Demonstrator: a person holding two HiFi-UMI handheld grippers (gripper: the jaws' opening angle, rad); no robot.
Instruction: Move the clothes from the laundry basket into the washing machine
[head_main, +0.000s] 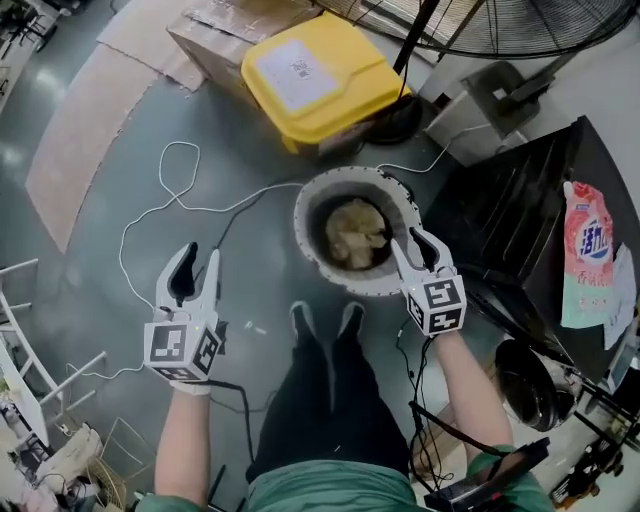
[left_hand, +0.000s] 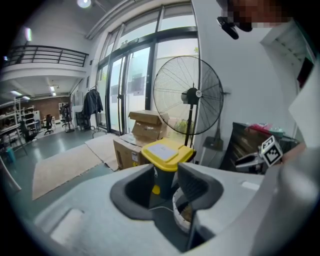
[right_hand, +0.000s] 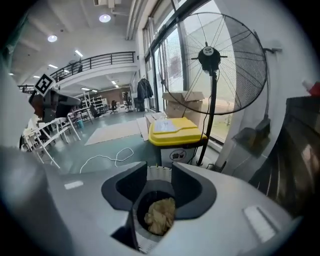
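Both tongs empty. Your left tongs (head_main: 200, 258) are spread with only floor and the yellow bin (head_main: 318, 75) beyond the gap. Your right tongs (head_main: 415, 242) are spread a bit less, nothing between the pads.

The clothes (head_main: 357, 232) are 1 crumpled beige clump at the bottom of the round white laundry basket (head_main: 318, 262), on the floor just ahead of your feet. No clear long axis, so wrist roll matters little.

Key relation: in the head view the right tongs sit over the basket's right rim, with the clump just left of the tips and below them. In the right gripper view the clump (right_hand: 160, 215) shows straight through the gap, so that side looks lined up for a drop in.

The left tongs are well apart from the basket, out to its left over bare floor. The right hand is nearer, so lead with it.

The dark cabinet (head_main: 520, 225) at your right is probably the washing machine, not certain
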